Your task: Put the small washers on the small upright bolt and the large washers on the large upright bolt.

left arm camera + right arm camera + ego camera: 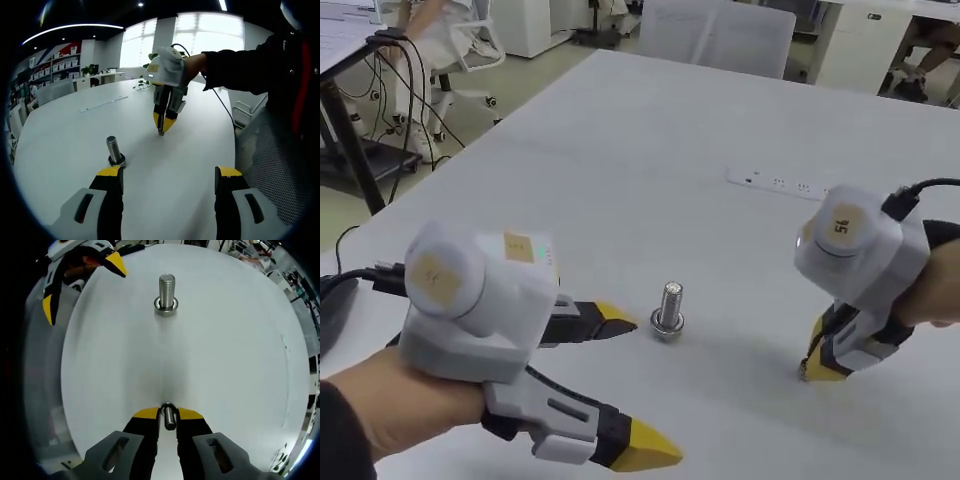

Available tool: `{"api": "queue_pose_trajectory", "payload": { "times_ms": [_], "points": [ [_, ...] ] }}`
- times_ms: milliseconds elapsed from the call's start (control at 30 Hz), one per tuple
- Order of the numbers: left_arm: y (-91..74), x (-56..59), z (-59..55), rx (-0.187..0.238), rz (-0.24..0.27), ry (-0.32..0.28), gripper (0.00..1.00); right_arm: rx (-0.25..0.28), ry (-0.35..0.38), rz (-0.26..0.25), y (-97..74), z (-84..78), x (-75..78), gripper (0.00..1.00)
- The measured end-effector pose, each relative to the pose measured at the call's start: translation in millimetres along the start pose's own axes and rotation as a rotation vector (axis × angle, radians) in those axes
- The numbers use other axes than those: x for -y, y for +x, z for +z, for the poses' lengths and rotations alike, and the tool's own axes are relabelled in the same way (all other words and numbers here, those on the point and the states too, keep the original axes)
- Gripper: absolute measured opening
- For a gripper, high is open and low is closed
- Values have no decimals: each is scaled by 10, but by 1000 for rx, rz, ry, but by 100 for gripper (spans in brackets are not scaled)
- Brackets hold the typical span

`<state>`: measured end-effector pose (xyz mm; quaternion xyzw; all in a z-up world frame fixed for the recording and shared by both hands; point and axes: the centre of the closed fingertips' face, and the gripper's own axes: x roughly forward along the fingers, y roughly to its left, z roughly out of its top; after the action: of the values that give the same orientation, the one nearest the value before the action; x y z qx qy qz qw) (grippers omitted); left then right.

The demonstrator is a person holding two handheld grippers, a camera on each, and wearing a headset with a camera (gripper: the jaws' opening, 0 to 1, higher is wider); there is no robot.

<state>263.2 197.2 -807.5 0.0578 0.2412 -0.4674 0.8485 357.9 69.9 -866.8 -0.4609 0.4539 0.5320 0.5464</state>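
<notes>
A large steel bolt stands upright on the white table, with a washer ring around its base. My left gripper is open just left of the bolt, with nothing between its yellow-tipped jaws. In the left gripper view the large bolt stands right beyond the left jaw. My right gripper points down at the table to the right of the bolt. It is shut on a small bolt, which it holds against the tabletop. From there the large bolt stands straight ahead.
A white power strip lies on the table behind the right gripper. A grey chair stands at the far edge, with desks and cables off to the left. The person's dark sleeve reaches in from the right.
</notes>
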Motion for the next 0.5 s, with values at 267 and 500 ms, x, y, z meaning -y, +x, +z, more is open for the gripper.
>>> {"api": "queue_pose_trajectory", "payload": {
  "times_ms": [267, 500],
  "points": [
    [2, 5, -4, -2, 2, -1, 74, 5, 7, 3, 6, 3, -14, 16],
    [8, 10, -4, -4, 2, -2, 74, 12, 21, 5, 9, -9, -24, 21]
  ]
}}
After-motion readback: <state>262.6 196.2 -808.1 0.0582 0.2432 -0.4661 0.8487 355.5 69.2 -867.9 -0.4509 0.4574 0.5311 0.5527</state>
